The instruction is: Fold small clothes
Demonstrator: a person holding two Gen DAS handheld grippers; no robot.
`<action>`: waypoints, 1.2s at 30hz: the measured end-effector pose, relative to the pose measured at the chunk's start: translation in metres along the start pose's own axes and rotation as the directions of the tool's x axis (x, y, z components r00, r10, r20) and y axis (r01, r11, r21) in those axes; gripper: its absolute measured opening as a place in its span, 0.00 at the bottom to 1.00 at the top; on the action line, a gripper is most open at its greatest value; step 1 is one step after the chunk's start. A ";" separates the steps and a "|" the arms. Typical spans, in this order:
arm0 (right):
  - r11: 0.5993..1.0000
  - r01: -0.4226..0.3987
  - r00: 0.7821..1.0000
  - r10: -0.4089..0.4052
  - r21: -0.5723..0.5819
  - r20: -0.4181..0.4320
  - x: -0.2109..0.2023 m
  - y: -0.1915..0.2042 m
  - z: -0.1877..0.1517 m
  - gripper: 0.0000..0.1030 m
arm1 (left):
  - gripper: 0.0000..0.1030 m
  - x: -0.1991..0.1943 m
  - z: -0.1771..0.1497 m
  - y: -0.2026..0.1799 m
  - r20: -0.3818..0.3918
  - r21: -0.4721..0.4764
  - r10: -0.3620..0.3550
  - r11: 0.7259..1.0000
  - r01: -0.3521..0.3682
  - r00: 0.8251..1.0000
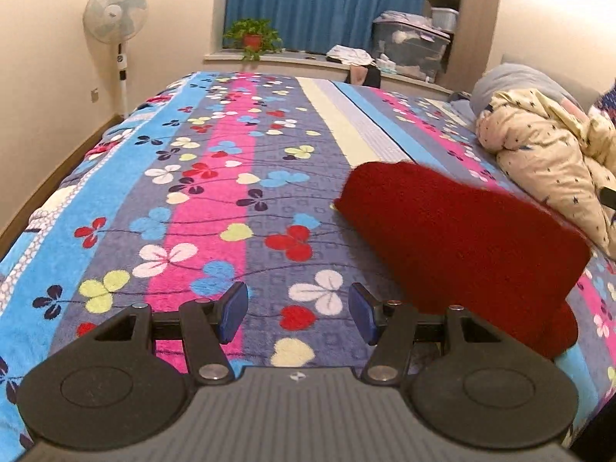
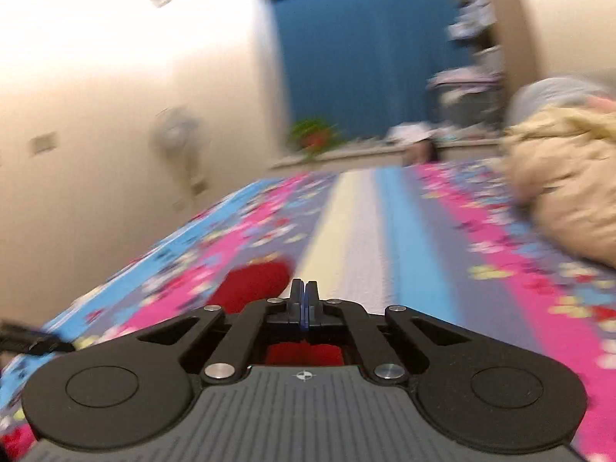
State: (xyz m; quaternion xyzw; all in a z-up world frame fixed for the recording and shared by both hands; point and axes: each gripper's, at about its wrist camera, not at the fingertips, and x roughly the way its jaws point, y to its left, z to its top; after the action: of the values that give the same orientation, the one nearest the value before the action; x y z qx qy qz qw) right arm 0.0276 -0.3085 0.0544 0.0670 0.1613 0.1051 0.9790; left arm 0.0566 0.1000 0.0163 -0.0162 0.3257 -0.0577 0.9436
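A flowered bedspread point(image 1: 231, 177) in blue, pink and grey stripes covers the whole bed and serves as the work surface; at its far right lies one cream quilt point(image 1: 550, 154), bundled against a grey pillow point(image 1: 516, 81); beyond the far edge stand one pedestal fan point(image 1: 115, 13) and one potted plant point(image 1: 252, 38) on the sill. One red knitted garment point(image 1: 462, 246) lies on the near right of the bed, seemingly doubled over, its far end rounded. The left gripper point(image 1: 298, 313) hovers over bare bedspread just left of the garment, its blue pads spread wide and holding nothing; the right gripper point(image 2: 304, 302) has its pads pressed together, red cloth showing beneath its linkage, though the blur leaves it unclear whether any fabric is pinched. Judging by this, a fold is under way or just made; the next move likely calls for the left gripper to shift right, take a free edge, and carry it across evenly so the soft knit does not bunch.
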 end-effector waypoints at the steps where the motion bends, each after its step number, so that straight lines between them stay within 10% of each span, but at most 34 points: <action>1: 0.998 0.037 0.999 -0.037 0.054 -0.010 -0.007 -0.016 -0.002 0.00 | 0.61 0.000 -0.002 -0.003 -0.002 0.012 -0.001 1.000 0.001 1.000; 5: 0.987 0.085 0.969 -0.049 0.139 -0.243 0.003 -0.055 -0.027 0.00 | 0.61 0.002 -0.005 -0.012 -0.013 0.042 -0.006 0.999 0.006 1.000; 9: 0.991 -0.004 0.975 0.033 0.131 -0.219 -0.003 -0.051 -0.033 0.10 | 0.62 0.005 -0.005 -0.018 -0.010 0.043 0.010 0.999 -0.009 1.000; 13: 0.987 -0.068 0.976 0.096 0.145 -0.195 0.005 -0.037 -0.028 0.59 | 0.62 0.008 -0.007 -0.014 -0.022 0.045 0.043 0.998 -0.042 0.999; 20: 0.985 -0.147 0.950 0.165 0.088 -0.263 0.062 0.005 -0.030 0.70 | 0.62 0.014 -0.007 -0.002 -0.052 0.003 0.069 0.998 -0.069 0.996; 25: 0.986 -0.166 0.897 0.140 -0.027 -0.420 0.095 0.035 -0.052 0.67 | 0.62 0.019 -0.009 -0.002 -0.069 0.010 0.074 0.997 -0.074 0.995; 28: 0.978 -0.186 0.877 0.123 -0.092 -0.465 0.100 0.045 -0.064 0.24 | 0.62 0.020 -0.009 -0.004 -0.071 0.014 0.071 0.997 -0.070 0.995; 36: 0.969 -0.215 0.967 0.195 -0.117 -0.163 0.025 0.040 -0.019 0.14 | 0.62 0.020 -0.007 -0.007 -0.067 0.015 0.058 0.998 -0.057 0.996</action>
State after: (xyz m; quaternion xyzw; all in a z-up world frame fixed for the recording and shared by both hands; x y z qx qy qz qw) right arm 0.0372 -0.2620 0.0358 0.0094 0.2192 0.2213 0.9502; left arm 0.0670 0.0905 -0.0012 0.0014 0.3574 -0.0333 0.9334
